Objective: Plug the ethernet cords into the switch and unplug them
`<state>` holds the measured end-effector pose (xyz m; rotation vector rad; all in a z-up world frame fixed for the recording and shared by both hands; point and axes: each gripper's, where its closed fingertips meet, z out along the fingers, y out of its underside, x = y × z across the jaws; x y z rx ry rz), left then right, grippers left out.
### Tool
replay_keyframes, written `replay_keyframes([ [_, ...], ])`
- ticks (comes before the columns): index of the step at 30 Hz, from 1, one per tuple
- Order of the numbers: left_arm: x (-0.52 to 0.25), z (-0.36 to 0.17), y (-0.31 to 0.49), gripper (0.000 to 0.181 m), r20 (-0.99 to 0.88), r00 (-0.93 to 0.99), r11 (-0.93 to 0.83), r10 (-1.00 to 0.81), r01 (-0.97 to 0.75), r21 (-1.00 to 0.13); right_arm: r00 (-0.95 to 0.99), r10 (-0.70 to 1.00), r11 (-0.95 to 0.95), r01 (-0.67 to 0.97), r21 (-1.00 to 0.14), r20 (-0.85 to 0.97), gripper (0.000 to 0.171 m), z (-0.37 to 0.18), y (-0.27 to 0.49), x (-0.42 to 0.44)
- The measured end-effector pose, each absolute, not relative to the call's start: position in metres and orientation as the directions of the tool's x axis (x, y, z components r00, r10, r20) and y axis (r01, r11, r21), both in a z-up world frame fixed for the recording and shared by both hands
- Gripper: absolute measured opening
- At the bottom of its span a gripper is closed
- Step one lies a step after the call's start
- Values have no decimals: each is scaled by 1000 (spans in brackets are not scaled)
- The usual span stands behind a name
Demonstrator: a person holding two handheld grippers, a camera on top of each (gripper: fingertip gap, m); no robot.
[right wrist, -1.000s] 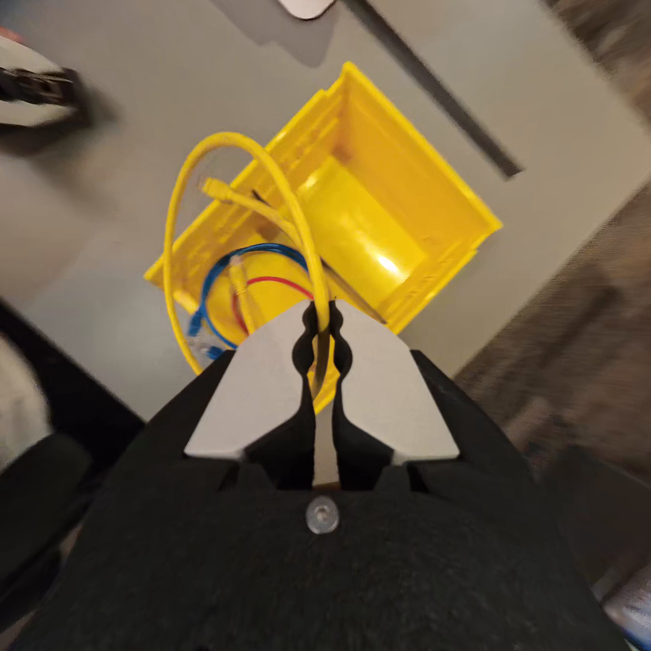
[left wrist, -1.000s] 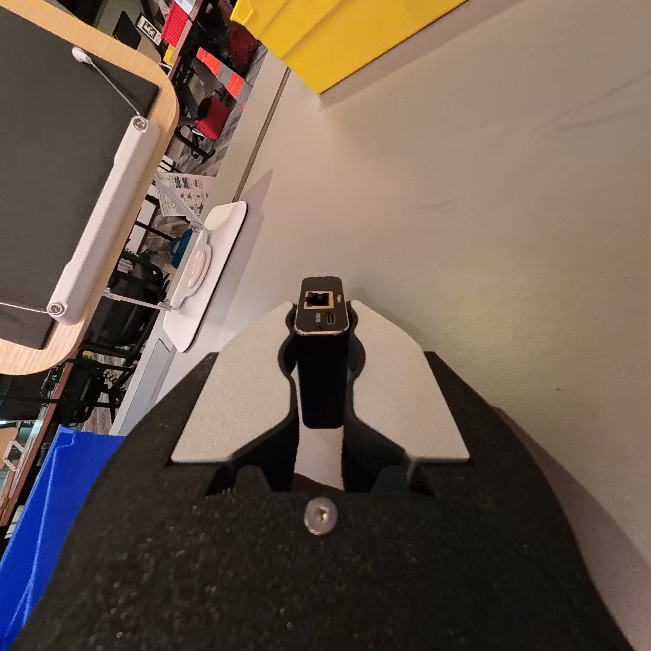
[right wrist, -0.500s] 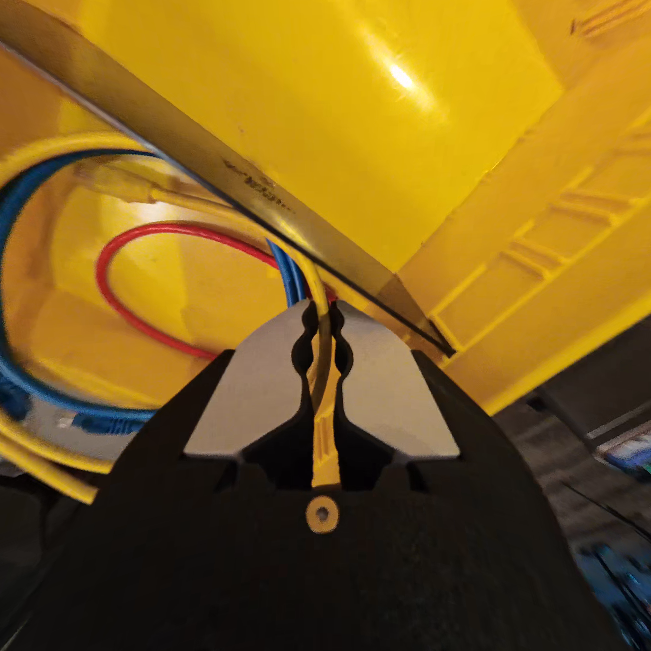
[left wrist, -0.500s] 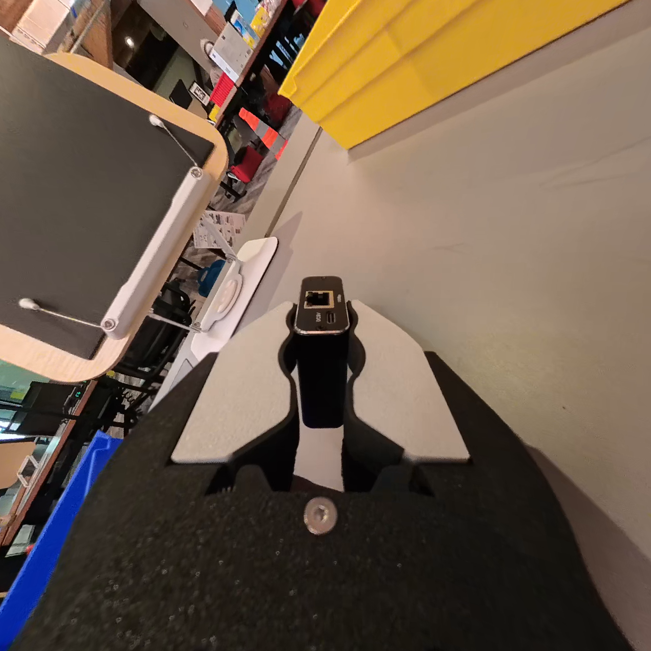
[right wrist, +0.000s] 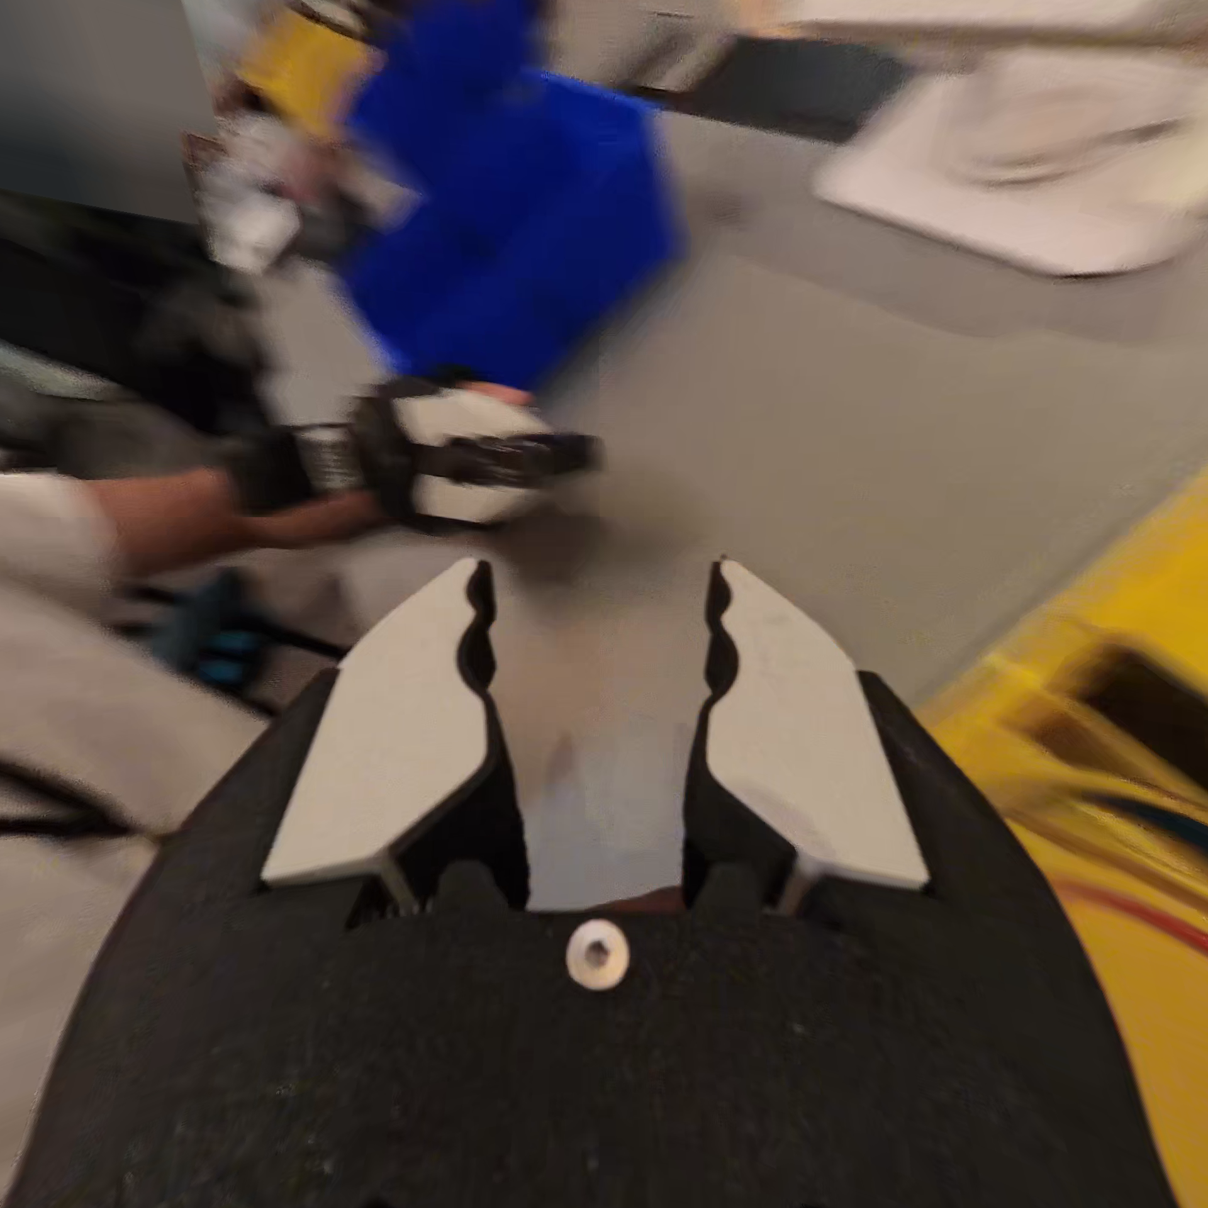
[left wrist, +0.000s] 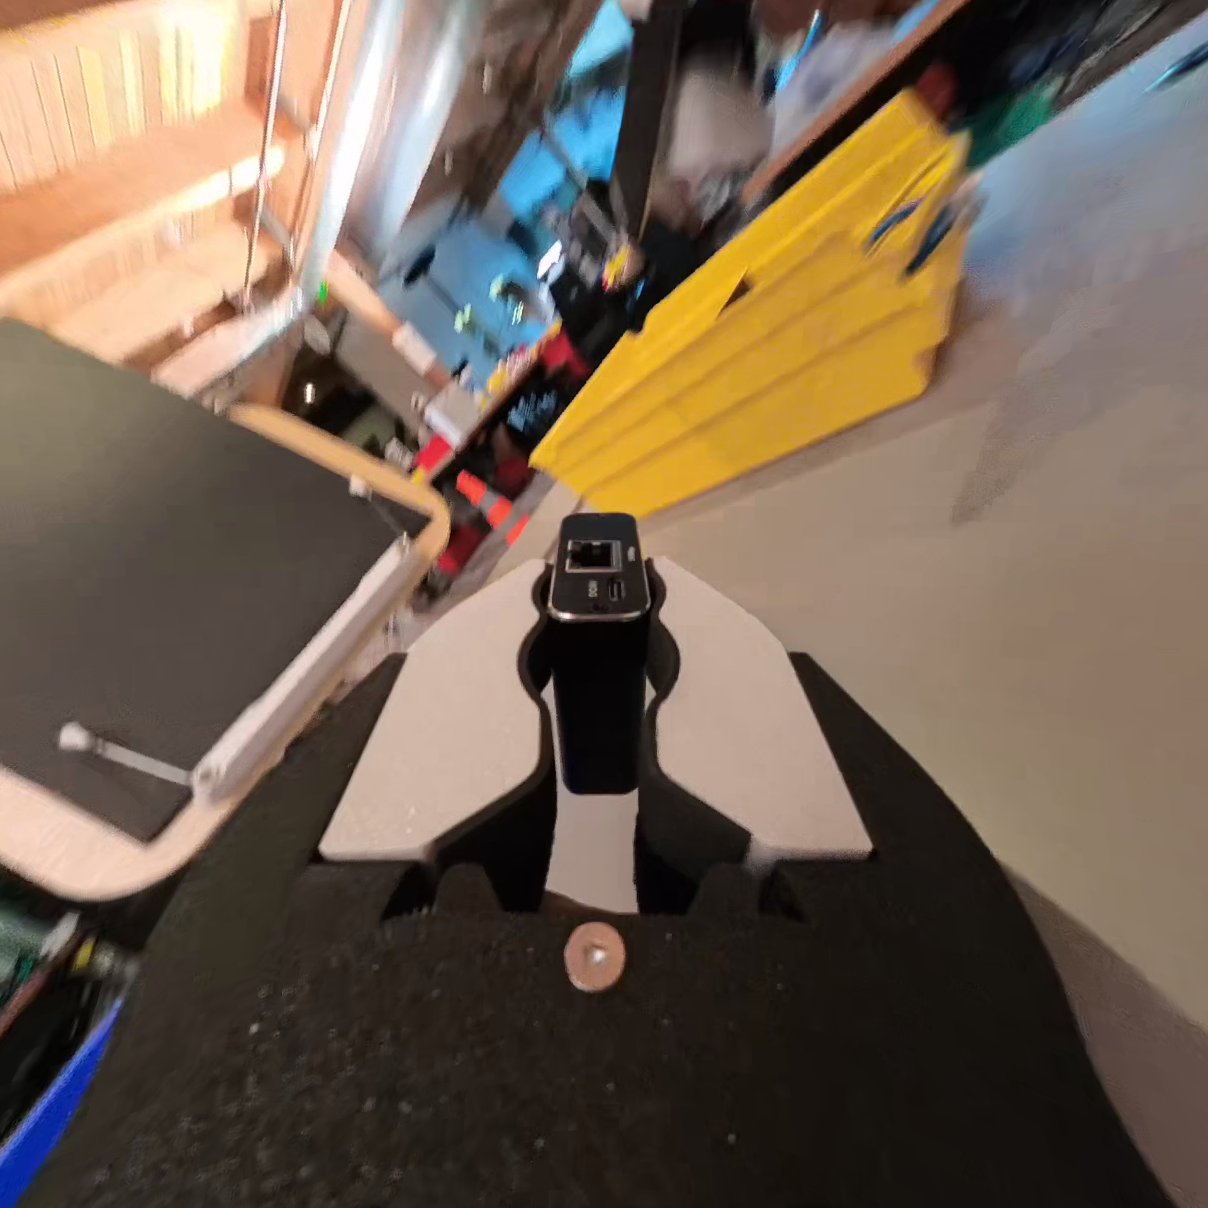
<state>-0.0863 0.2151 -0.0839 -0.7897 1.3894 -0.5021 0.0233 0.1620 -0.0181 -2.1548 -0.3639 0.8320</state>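
My left gripper (left wrist: 598, 575) is shut on a small black switch (left wrist: 598, 654), held upright with its empty ethernet port (left wrist: 593, 554) facing the camera. My right gripper (right wrist: 598, 572) is open and empty above the grey table. The yellow bin (right wrist: 1124, 752) with yellow, blue and red cords sits at the right edge of the right wrist view; it also shows in the left wrist view (left wrist: 771, 366). The other gripper (right wrist: 457, 457), held by a hand, shows blurred farther off in the right wrist view.
A black board with a wooden rim (left wrist: 163, 588) stands at the left. A blue bin (right wrist: 510, 216) is behind the far gripper. A white flat pad (right wrist: 1020, 183) lies at the upper right. Shelves with clutter fill the background. Both views are motion-blurred.
My right gripper let go of the yellow cord in the yellow bin, opened, and swung away towards the table. My left gripper tilted up with the switch still held.
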Motion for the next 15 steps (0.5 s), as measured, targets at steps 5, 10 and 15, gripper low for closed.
replay_keyframes([
  [5,-97,-53,174,24,-706,144,719,-694,86,-689,604,650,-622,73,-780,-462,102,-65,149,-96],
  [10,-101,-45,145,24,-715,112,722,-690,177,-668,489,677,-624,-14,-781,-550,104,-74,154,-129],
  [15,-96,-58,138,25,-728,65,729,-683,138,-671,420,626,-692,-89,-717,-657,72,-83,154,-125],
])
